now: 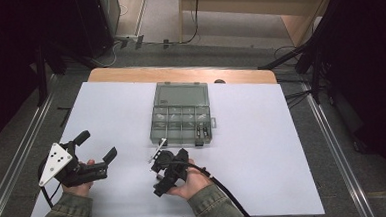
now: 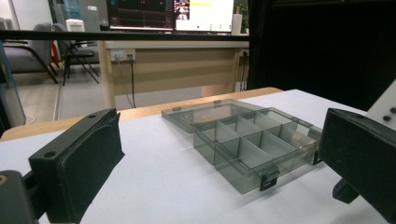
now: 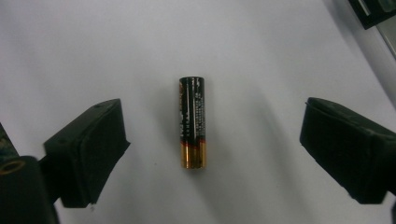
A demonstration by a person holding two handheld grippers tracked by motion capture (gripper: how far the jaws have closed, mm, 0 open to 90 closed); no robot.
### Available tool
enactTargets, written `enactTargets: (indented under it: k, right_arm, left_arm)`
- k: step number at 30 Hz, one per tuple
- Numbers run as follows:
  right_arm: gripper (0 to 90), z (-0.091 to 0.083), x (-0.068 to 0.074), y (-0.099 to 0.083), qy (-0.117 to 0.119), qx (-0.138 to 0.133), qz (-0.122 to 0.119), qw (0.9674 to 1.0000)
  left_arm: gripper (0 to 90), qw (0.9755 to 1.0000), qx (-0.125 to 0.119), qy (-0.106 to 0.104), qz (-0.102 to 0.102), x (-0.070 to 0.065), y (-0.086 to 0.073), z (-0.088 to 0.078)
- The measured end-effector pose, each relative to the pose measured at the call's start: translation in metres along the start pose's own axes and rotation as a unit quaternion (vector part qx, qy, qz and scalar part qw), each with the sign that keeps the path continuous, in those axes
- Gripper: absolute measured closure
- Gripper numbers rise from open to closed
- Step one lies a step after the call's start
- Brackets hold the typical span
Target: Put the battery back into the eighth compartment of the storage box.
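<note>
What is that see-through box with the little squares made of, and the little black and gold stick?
The smoky see-through compartment box looks like hard glossy plastic: you see through its walls. The small black-and-gold cylindrical battery seems metal under a shiny printed wrap.

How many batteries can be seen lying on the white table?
1. The black and gold cylindrical battery lies on the white table, between the open jaws of the right gripper. Others may be hidden inside the grey plastic compartment box.
</note>
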State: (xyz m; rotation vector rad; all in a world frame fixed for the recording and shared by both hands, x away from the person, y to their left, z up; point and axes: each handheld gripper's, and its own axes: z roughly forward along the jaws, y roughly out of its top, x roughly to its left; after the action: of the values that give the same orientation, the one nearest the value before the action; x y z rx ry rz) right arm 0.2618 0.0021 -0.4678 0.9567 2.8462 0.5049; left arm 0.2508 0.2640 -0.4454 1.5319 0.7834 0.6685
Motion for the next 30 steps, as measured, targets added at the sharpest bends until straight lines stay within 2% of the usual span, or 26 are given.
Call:
enactTargets:
  k: [2, 6, 10, 13, 17, 19, 21, 26, 30]
  right_arm:
    - [13.7, 0.001, 0.0048, 0.0013, -0.01, 0.005, -0.013, 0.9999]
    - [18.6, 0.0013, 0.0075, 0.0023, -0.01, 0.011, -0.016, 0.9998]
    - [27.1, 0.0017, 0.008, 0.0026, -0.008, 0.017, -0.01, 0.9998]
    - [34.7, 0.0017, 0.0069, 0.0031, -0.005, 0.024, 0.002, 0.9997]
    - [46.9, 0.002, 0.0059, 0.0033, 0.002, 0.029, 0.004, 0.9996]
    - [55.8, 0.0027, 0.0065, 0.0036, 0.003, 0.032, 0.003, 0.9995]
    - [58.3, 0.0028, 0.0068, 0.0039, 0.004, 0.034, 0.003, 0.9994]
    - [74.9, 0.005, 0.0081, 0.0055, 0.011, 0.039, 0.001, 0.9992]
    - [77.7, 0.0055, 0.0081, 0.0062, 0.016, 0.044, 0.009, 0.9989]
  left_arm:
    - [0.0, 1.0, 0.0, 0.0, 0.0, -0.0002, 0.0001, 0.0]
    - [0.0, 1.0, 0.0, 0.0, 0.001, 0.0, 0.0001, -0.0001]
    - [0.0, 1.0, 0.001, 0.0, 0.0, 0.0001, 0.0001, 0.0]
    - [0.0, 1.0, 0.002, 0.0, 0.002, 0.0003, 0.0001, 0.0002]
    - [0.0, 1.0, 0.002, 0.0, 0.002, 0.0002, 0.0001, 0.0002]
    - [0.0, 1.0, 0.001, -0.001, 0.001, 0.0003, 0.0, 0.0001]
    - [0.0, 1.0, -0.001, -0.002, -0.001, 0.0001, 0.0, 0.0001]
    - [0.0, 1.0, -0.001, -0.002, 0.0, 0.0003, 0.0, -0.0001]
    - [0.0, 1.0, -0.002, -0.001, 0.0, 0.0001, 0.0001, -0.0002]
